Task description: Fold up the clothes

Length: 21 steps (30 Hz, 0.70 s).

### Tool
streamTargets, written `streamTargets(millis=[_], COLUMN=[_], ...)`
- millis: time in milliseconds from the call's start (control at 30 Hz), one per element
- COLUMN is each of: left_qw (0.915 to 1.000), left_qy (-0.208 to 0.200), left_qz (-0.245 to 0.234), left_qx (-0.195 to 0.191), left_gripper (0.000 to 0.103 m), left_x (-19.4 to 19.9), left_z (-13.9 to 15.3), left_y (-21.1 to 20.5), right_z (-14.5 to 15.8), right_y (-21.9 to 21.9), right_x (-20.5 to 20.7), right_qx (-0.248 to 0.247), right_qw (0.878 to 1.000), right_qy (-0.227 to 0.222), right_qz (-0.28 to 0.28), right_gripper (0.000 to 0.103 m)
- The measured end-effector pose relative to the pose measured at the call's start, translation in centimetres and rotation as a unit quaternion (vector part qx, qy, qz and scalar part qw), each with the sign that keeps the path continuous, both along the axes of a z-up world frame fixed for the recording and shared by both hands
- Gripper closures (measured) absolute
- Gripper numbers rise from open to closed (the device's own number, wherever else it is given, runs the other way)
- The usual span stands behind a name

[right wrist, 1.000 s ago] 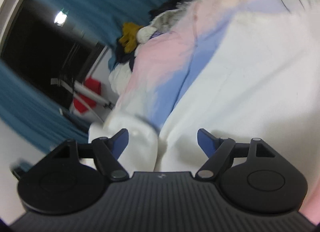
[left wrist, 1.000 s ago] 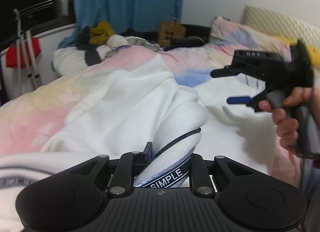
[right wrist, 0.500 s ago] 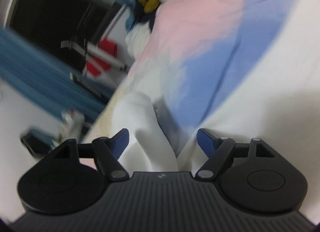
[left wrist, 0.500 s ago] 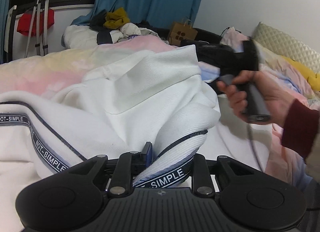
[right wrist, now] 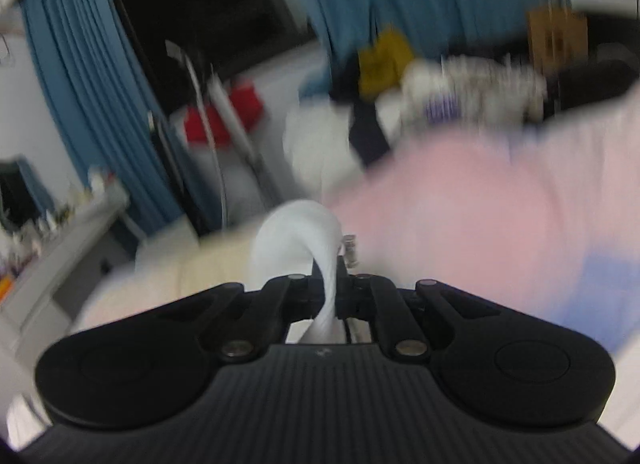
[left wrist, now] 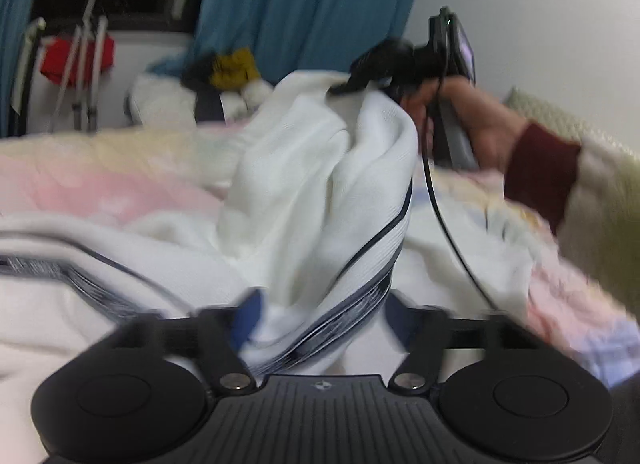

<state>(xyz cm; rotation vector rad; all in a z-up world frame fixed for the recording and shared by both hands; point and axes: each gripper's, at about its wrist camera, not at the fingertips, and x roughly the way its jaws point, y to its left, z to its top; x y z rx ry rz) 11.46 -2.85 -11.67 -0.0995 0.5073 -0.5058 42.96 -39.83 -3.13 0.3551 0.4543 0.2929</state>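
A white knitted garment [left wrist: 320, 167] with a dark striped band lies bunched on the bed. In the left wrist view my left gripper [left wrist: 320, 312] has its blue-tipped jaws apart, with the striped band lying loosely between them. The right gripper [left wrist: 360, 81] shows there too, held in a hand, at the garment's raised top edge. In the right wrist view my right gripper [right wrist: 334, 284] is shut on a fold of the white garment [right wrist: 304, 232], which rises between its jaws.
A pastel pink, yellow and blue bedspread [left wrist: 100, 183] covers the bed. A pile of clothes [left wrist: 228, 71] lies at the far end, before blue curtains [left wrist: 304, 3]. A red item on a stand [left wrist: 76, 59] is at far left. A brown box [right wrist: 556, 37] sits at back right.
My right gripper has closed on the white garment and lifted its edge. My left gripper's jaws have opened from around the striped band. Both views have swung and are blurred.
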Motion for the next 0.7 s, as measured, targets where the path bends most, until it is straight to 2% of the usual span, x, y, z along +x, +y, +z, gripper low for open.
streamTargets(millis=[33,100,167,200,233,333,467,533,567,633,700], left_qw=[0.9999,0.9992,0.9978,0.9966,0.9945,0.9844,0.9813,0.981,0.9809,0.9803,0.9794], left_qy=[-0.011,-0.007,-0.002,0.003,0.015,0.058,0.08,0.077,0.075,0.067,0.059], left_qz=[0.011,0.038,0.056,0.067,0.082,0.129,0.142,0.143,0.143,0.156,0.169], left_qx=[-0.001,0.014,0.035,0.048,0.062,0.105,0.102,0.106,0.108,0.101,0.093], left_gripper=[0.019,0.019,0.019,0.019,0.019,0.02,0.017,0.017,0.017,0.017,0.018], left_x=[-0.2,0.2,0.6,0.8,1.2,2.5,3.1,2.8,2.7,2.3,2.0], left_z=[0.2,0.1,-0.5,-0.8,-1.3,-2.9,-4.0,-3.8,-3.8,-3.2,-2.5], left_y=[0.4,0.9,1.4,1.5,1.6,2.2,3.1,2.9,2.9,3.4,3.9], right_z=[2.2,6.0,7.8,7.9,7.4,3.6,-3.7,-5.1,-5.6,-4.1,-0.9], right_y=[-0.5,-2.3,-5.4,-6.9,-8.8,-12.9,-15.9,-16.1,-16.1,-15.7,-14.4], right_x=[0.3,0.5,0.4,0.7,0.9,2.4,1.7,0.8,0.4,-0.9,-2.9], right_qx=[0.004,0.015,0.038,0.047,0.057,0.067,0.089,0.089,0.088,0.079,0.066], right_qw=[1.0,0.995,0.982,0.976,0.971,0.967,0.962,0.961,0.961,0.963,0.965], right_qy=[-0.026,-0.087,-0.147,-0.163,-0.158,-0.094,-0.018,-0.002,0.003,-0.016,-0.06], right_qz=[-0.013,-0.05,-0.108,-0.139,-0.167,-0.225,-0.257,-0.261,-0.262,-0.256,-0.247], right_gripper=[0.098,0.098,0.098,0.098,0.098,0.098,0.098,0.098,0.098,0.097,0.097])
